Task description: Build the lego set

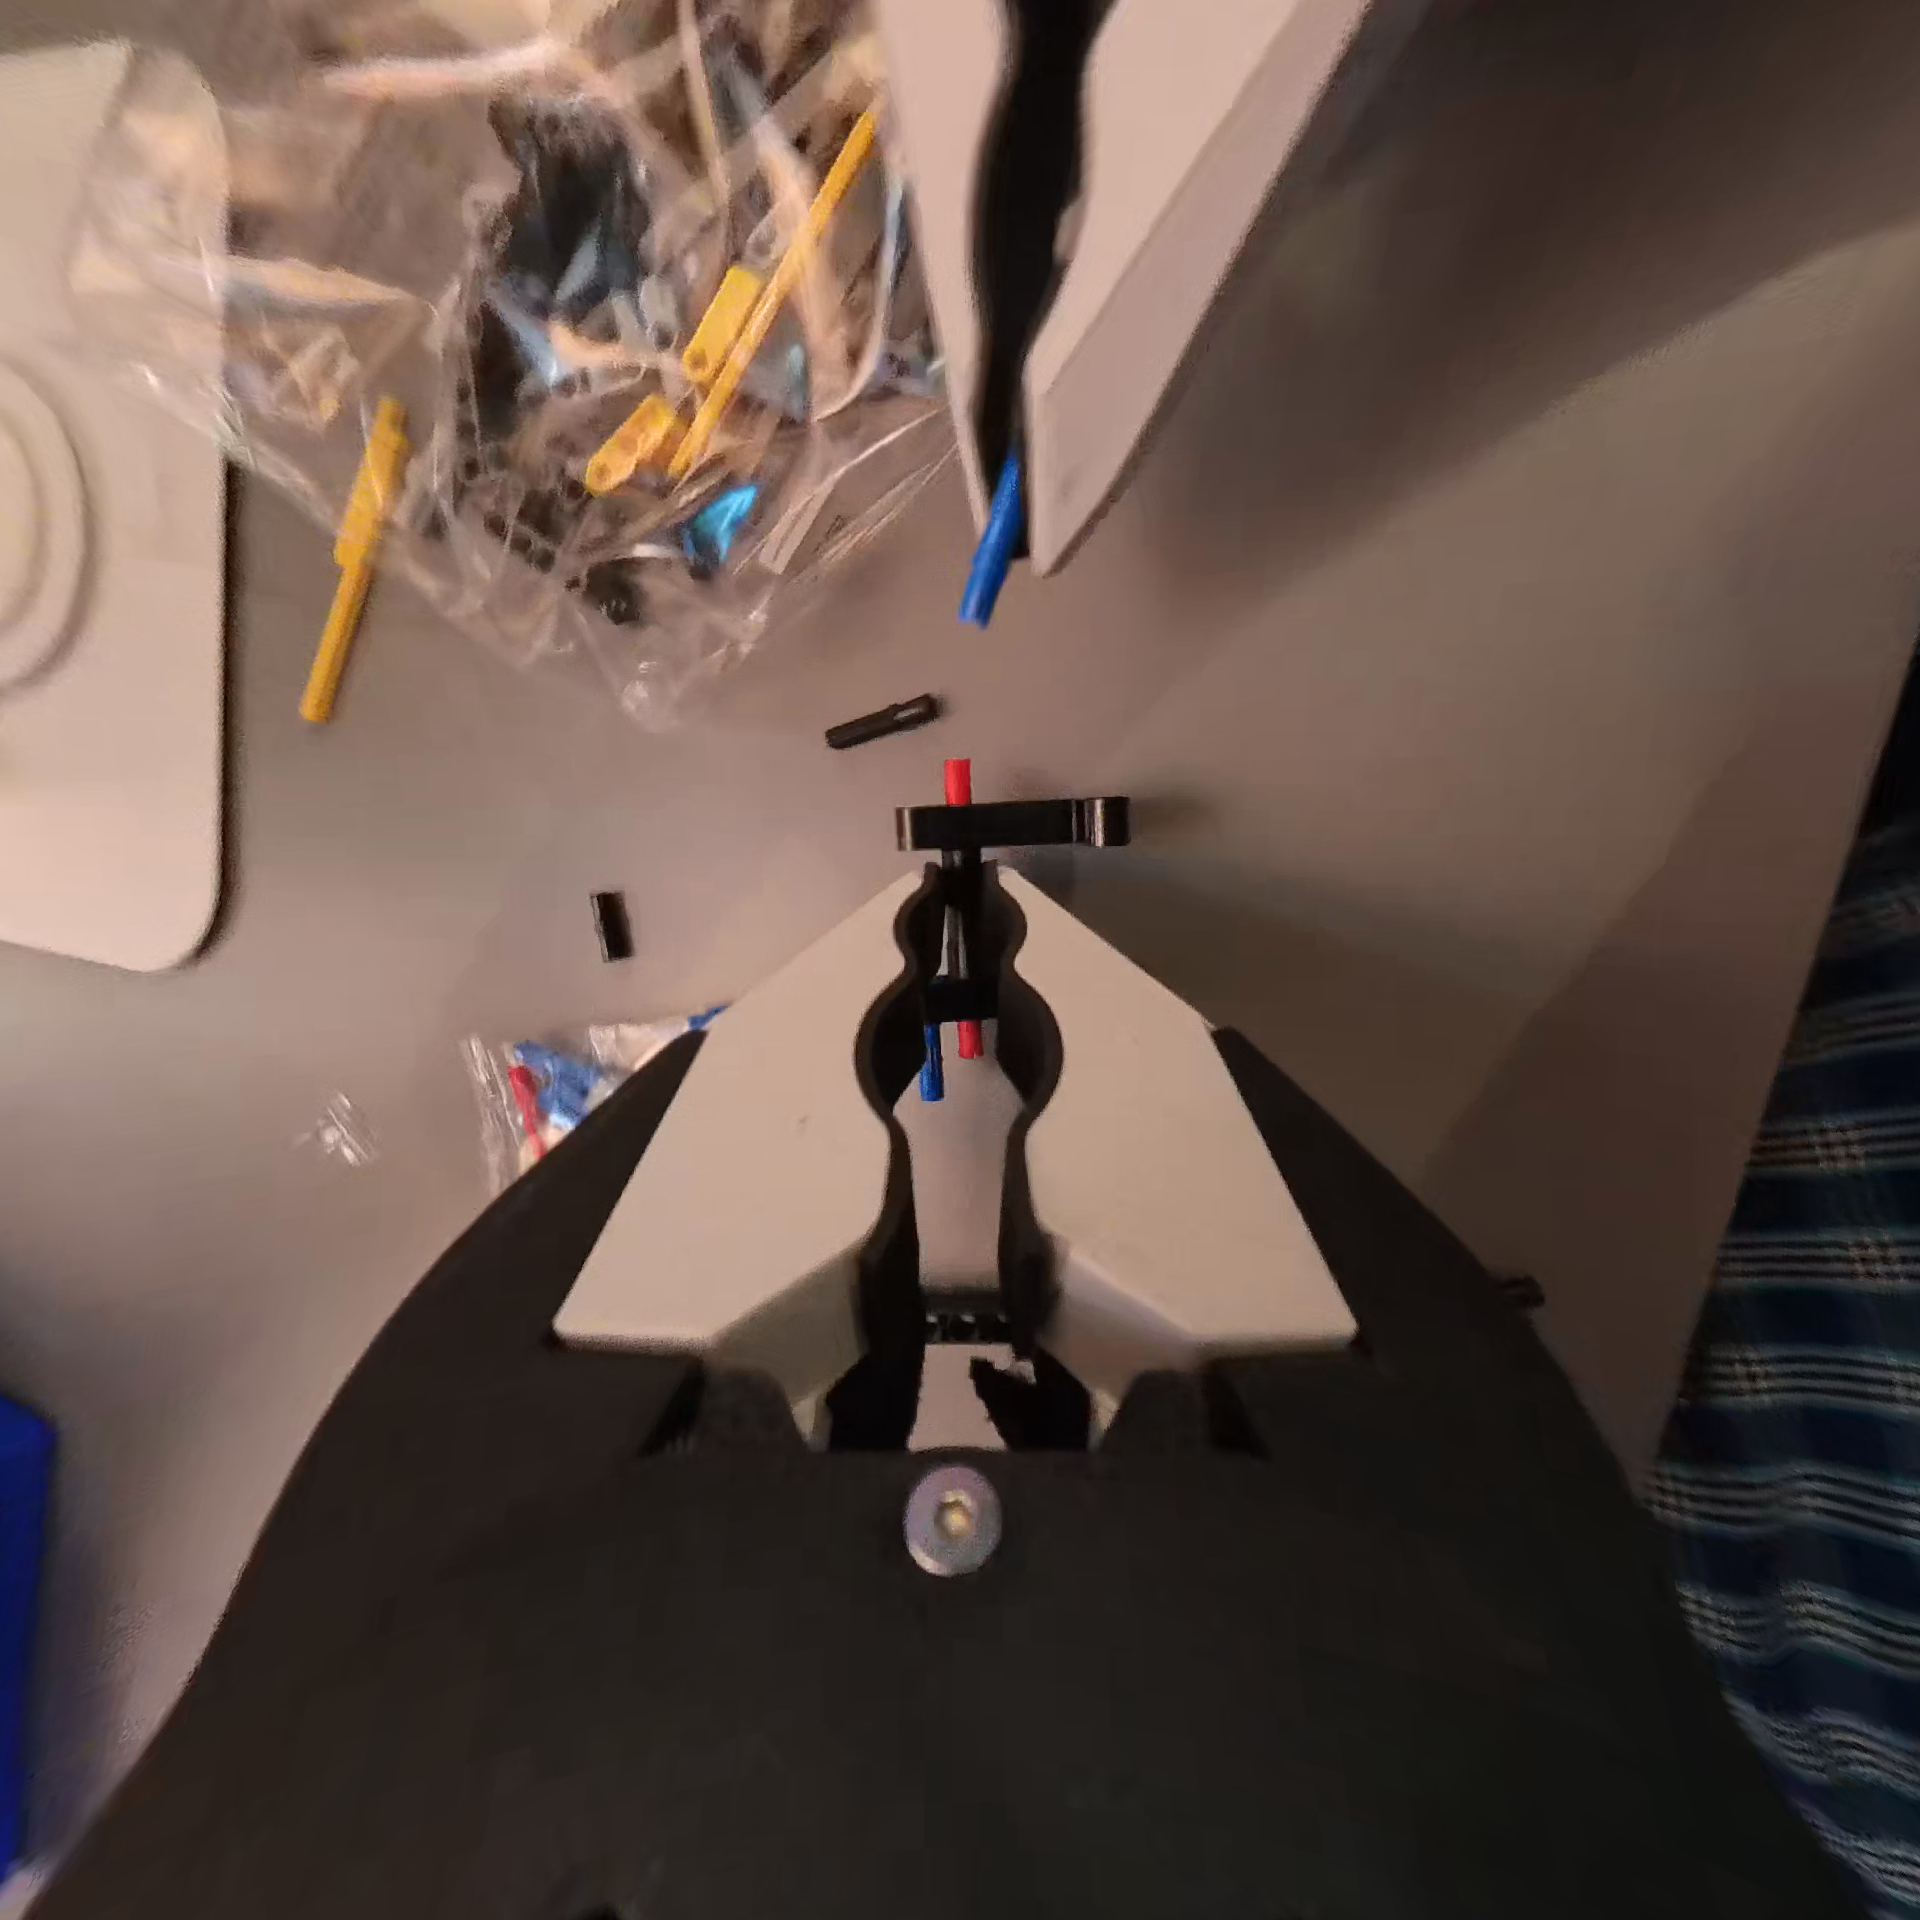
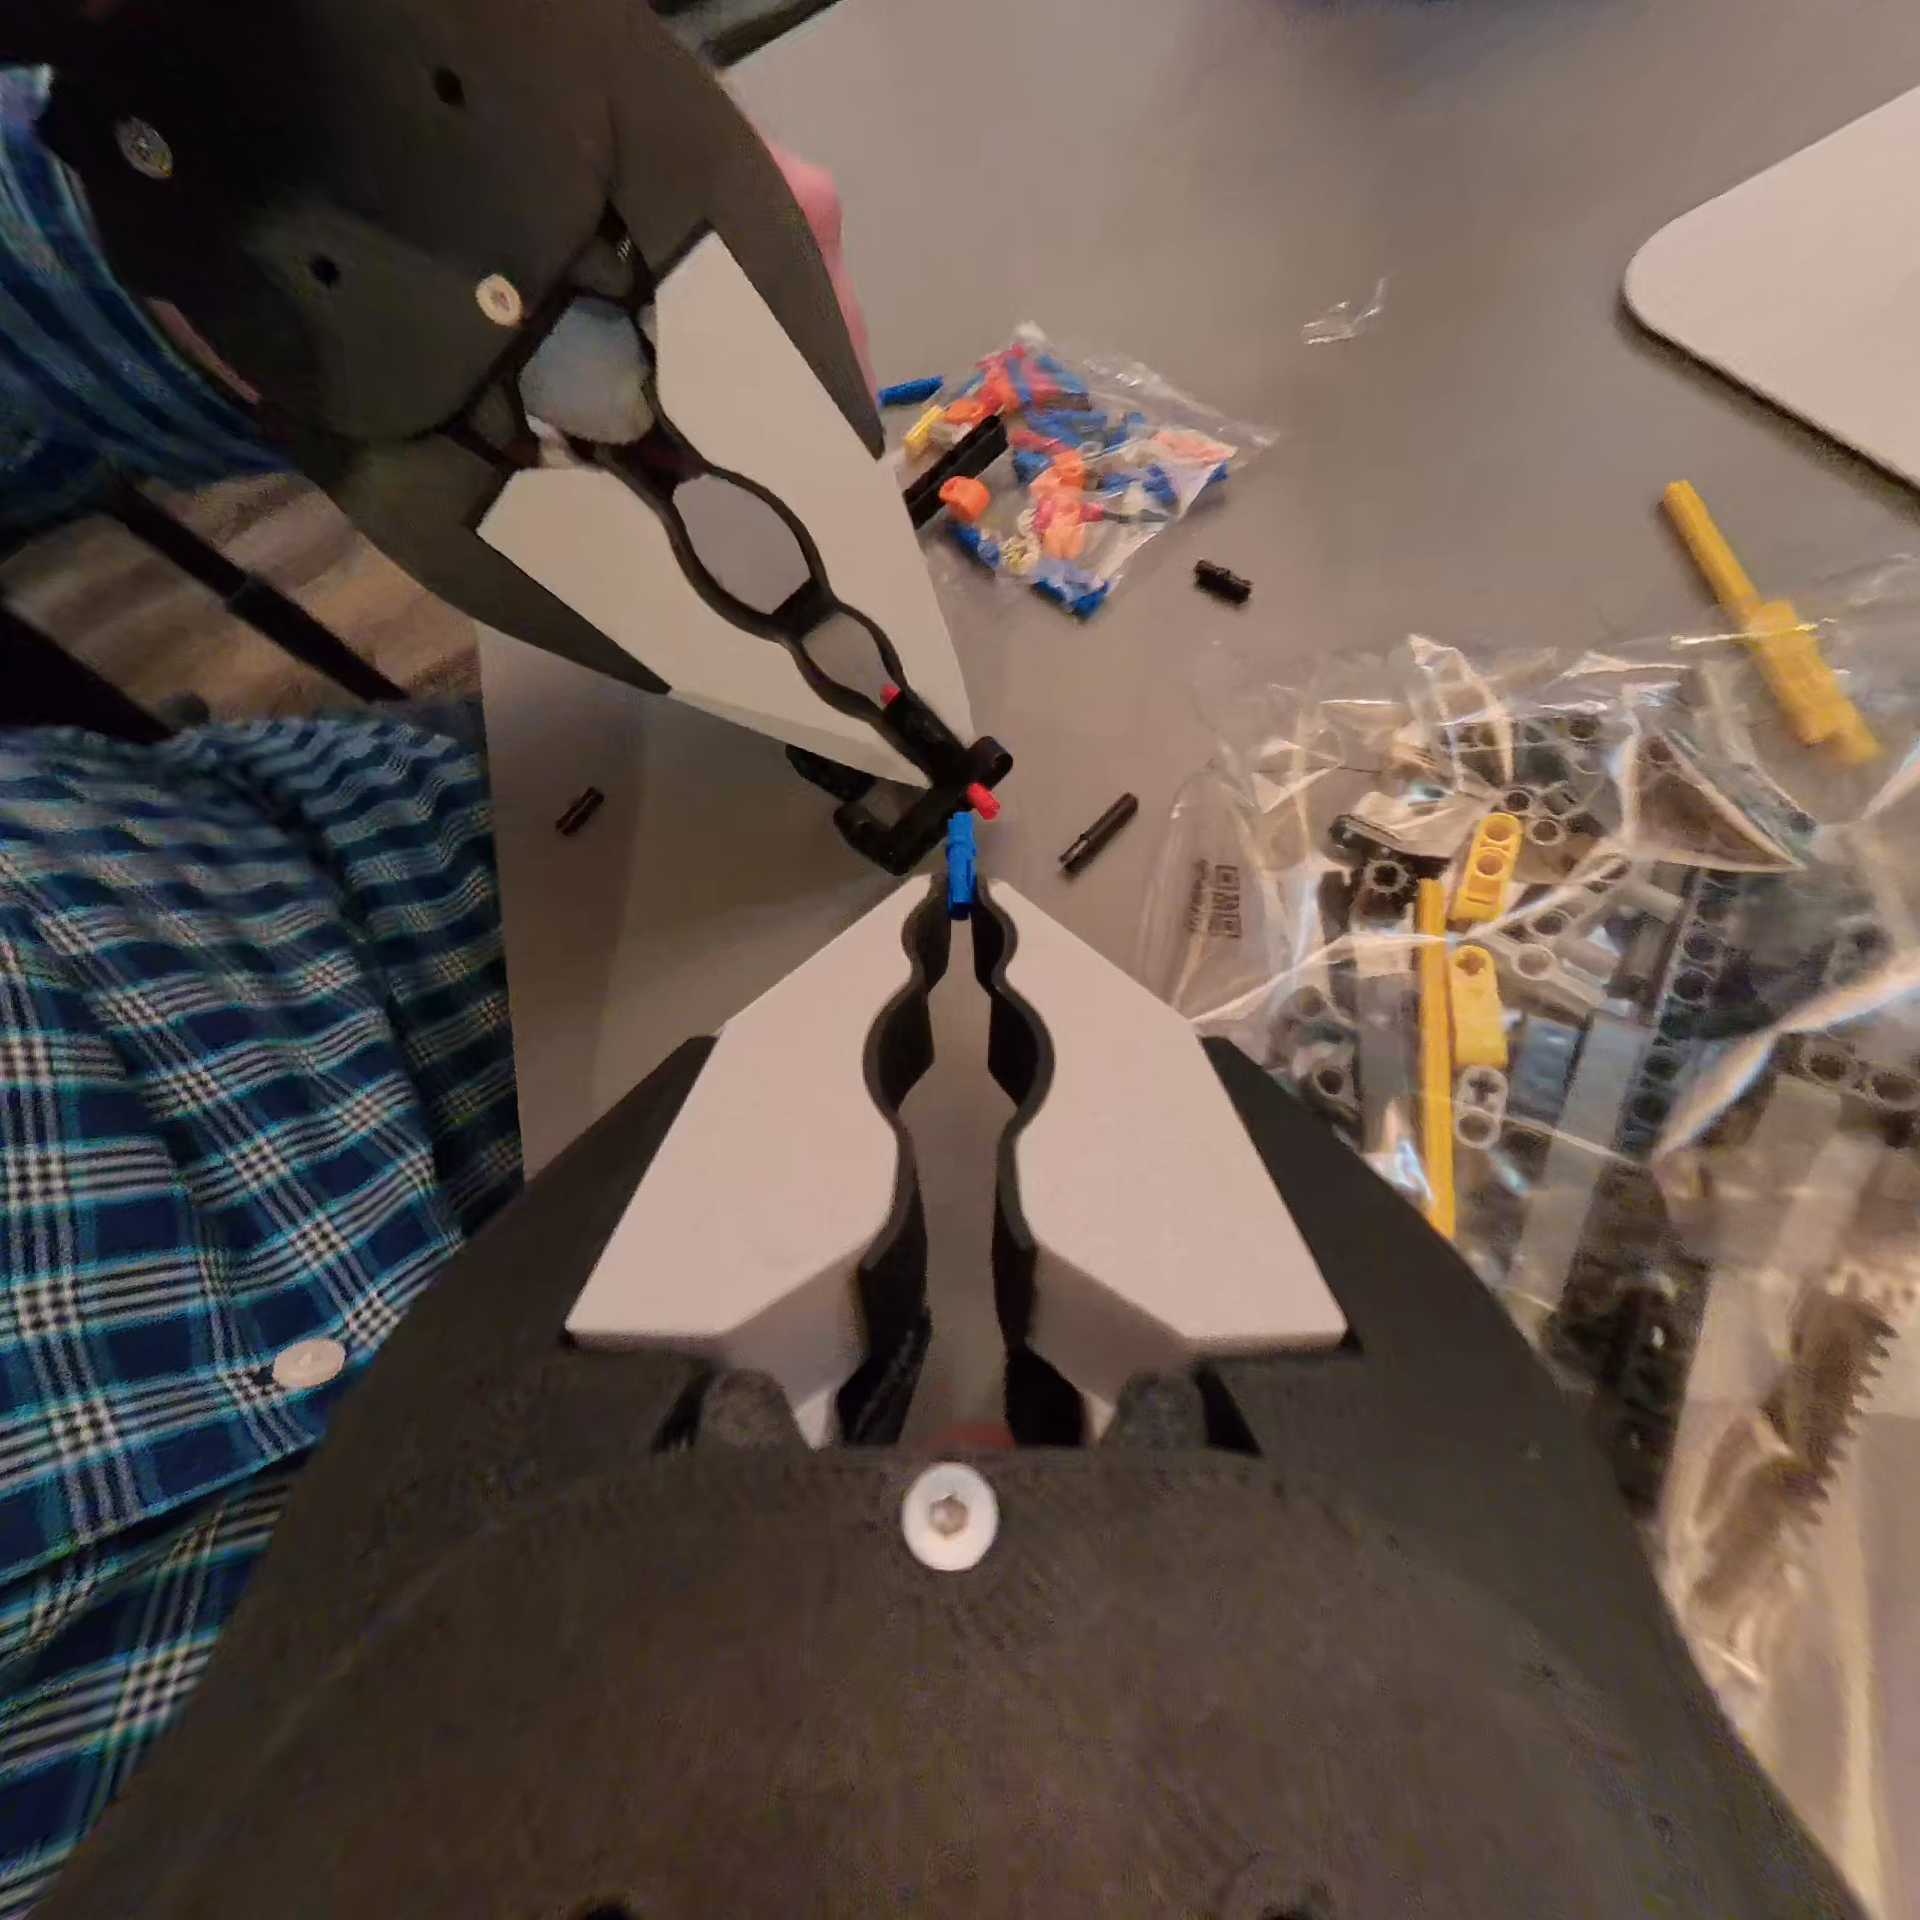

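My left gripper (image 1: 961, 878) is shut on a small black lego assembly (image 1: 1010, 821) with a red pin (image 1: 956, 779) through its top beam. A blue pin and a red pin stick out lower down between the fingers. It holds the assembly above the grey table. My right gripper (image 2: 961, 894) is shut on a blue pin (image 2: 959, 864), whose tip is next to the assembly (image 2: 914, 810); I cannot tell if they touch. In the left wrist view the right gripper (image 1: 1003, 540) comes in from above with the blue pin (image 1: 992, 545).
A large clear bag of black, grey and yellow parts (image 2: 1538, 956) lies to the right. A small bag of blue, orange and red pins (image 2: 1070, 478) lies farther off. Loose black pins (image 2: 1096, 831) and a yellow axle piece (image 2: 1756, 623) lie on the table. A person's plaid sleeve (image 2: 208, 1039) is at the left. My right fingertips sit around 6 cm from my left ones. The yellow axle piece (image 2: 1756, 623) is about 15 cm from both grippers' fingertips. Look for it in the left wrist view (image 1: 365, 553) too.
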Motion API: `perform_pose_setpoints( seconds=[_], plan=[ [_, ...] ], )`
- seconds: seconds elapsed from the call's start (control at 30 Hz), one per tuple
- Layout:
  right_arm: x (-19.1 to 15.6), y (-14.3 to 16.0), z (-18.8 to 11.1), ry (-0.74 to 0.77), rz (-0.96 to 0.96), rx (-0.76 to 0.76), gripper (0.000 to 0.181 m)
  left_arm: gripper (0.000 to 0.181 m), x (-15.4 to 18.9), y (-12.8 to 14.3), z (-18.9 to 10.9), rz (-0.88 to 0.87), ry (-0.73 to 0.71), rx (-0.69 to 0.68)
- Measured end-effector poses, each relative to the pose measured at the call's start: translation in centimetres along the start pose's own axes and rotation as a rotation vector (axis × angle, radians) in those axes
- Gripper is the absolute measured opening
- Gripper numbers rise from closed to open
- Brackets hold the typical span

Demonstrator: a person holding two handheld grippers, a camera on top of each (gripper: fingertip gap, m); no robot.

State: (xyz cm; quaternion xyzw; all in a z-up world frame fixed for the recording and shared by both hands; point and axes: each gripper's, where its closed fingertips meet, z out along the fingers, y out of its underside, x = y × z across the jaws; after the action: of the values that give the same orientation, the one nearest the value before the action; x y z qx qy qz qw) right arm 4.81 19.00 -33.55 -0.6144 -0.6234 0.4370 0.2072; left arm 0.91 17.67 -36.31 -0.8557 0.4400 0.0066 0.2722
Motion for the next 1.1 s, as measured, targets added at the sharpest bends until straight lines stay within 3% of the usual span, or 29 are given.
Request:
perform_pose_setpoints(
  seconds=[0.13,0.27,1.1],
  plan=[
    [-0.7,0.7,0.8,-0.055,-0.04,-0.06,0.001,0.003,1.7,-1.0,-0.5,0.142,-0.001,0.085],
    [-1.3,1.4,1.4,-0.1,-0.085,-0.119,0.001,0.003,2.1,-0.6,-0.3,0.205,-0.014,0.067],
    [-1.9,1.7,1.7,-0.183,-0.092,-0.116,0.0,0.004,2.8,-1.3,-0.6,0.292,-0.058,0.189]
  ],
)
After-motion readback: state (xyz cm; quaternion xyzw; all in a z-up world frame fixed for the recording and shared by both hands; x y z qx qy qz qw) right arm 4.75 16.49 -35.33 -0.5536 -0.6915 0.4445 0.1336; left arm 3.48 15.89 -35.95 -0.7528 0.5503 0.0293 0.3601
